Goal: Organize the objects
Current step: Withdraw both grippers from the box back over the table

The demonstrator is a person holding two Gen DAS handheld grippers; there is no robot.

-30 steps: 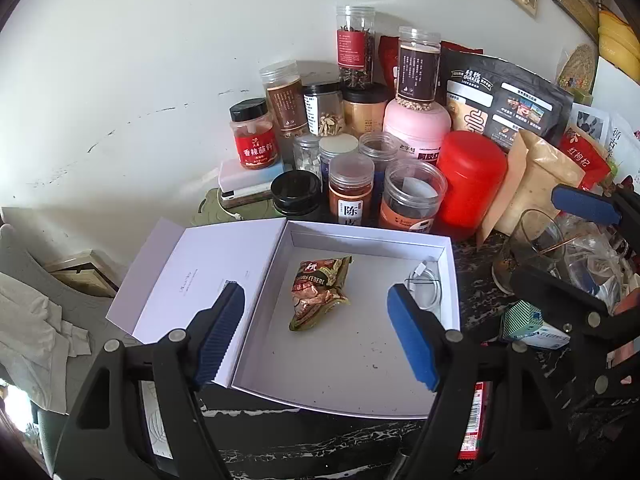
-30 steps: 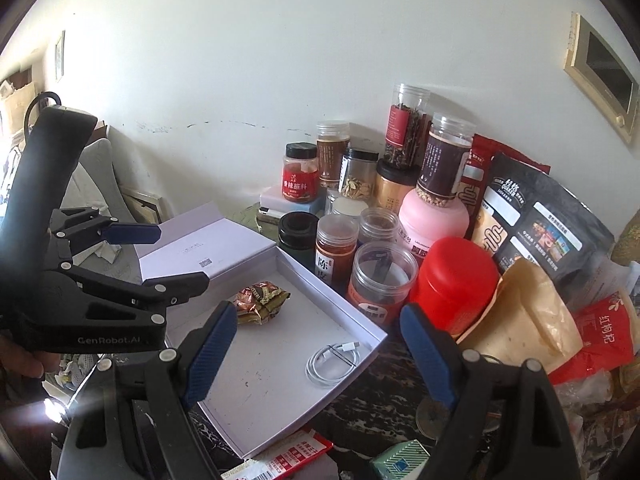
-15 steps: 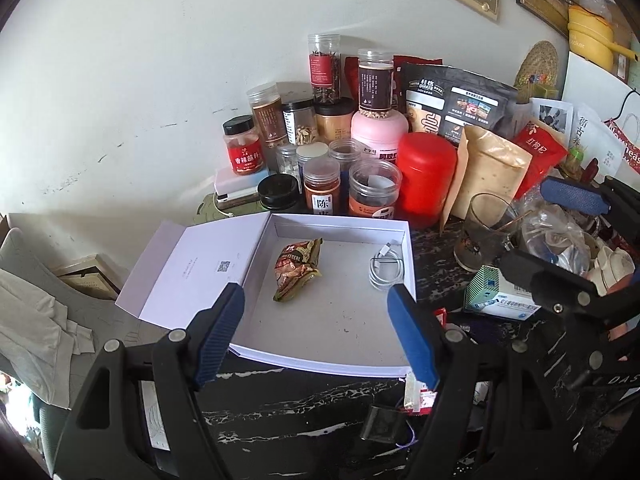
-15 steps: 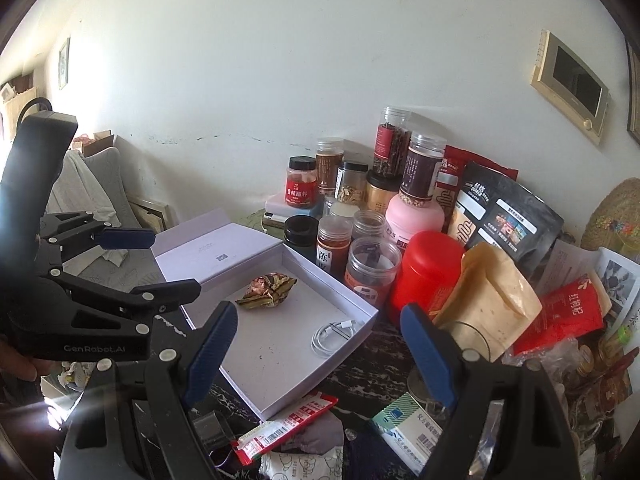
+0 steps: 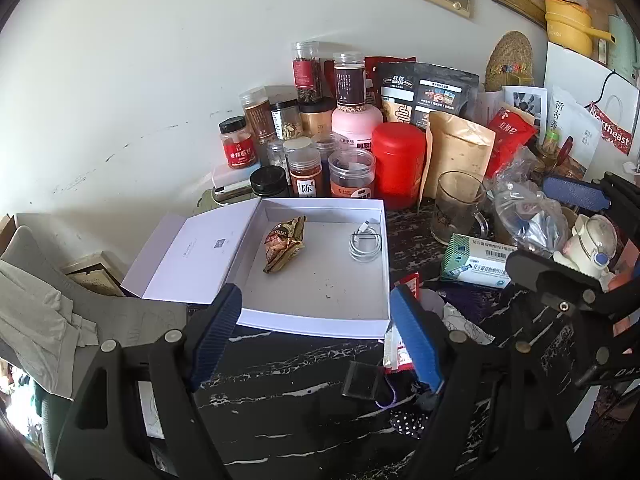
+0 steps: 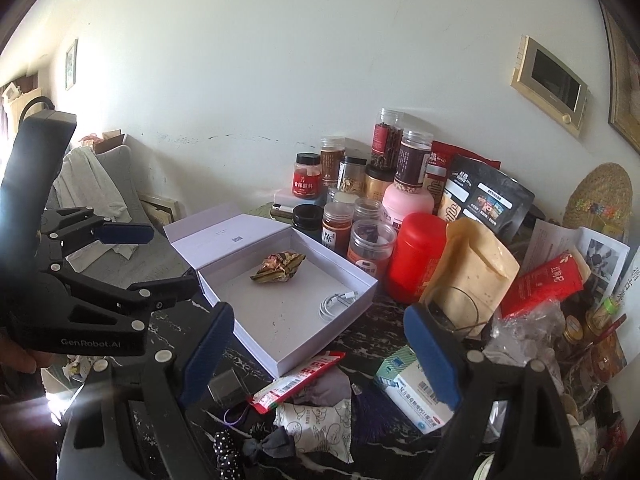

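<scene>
Bench (image 5: 280,392): black marble, white veins. White box (image 5: 320,322) sits open on it, lid flap hanging off the left edge. Jars (image 5: 352,178) packed behind box against wall; red canister (image 5: 398,164) and glass mug (image 5: 456,208) just right of them. Right of box: medicine carton (image 5: 476,264), red sachet (image 6: 300,376), white snack pack (image 6: 316,420), small black cube (image 5: 360,378).

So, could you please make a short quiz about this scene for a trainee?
1. True or false: the white box is open.
2. What lies in the box beside the snack packet?
A. a cable
B. a glass
C. a red jar
3. Fill in: both the left gripper and the right gripper are ____, holding nothing.

Key: 1 true; 2 A, the cable; 3 open.
</scene>
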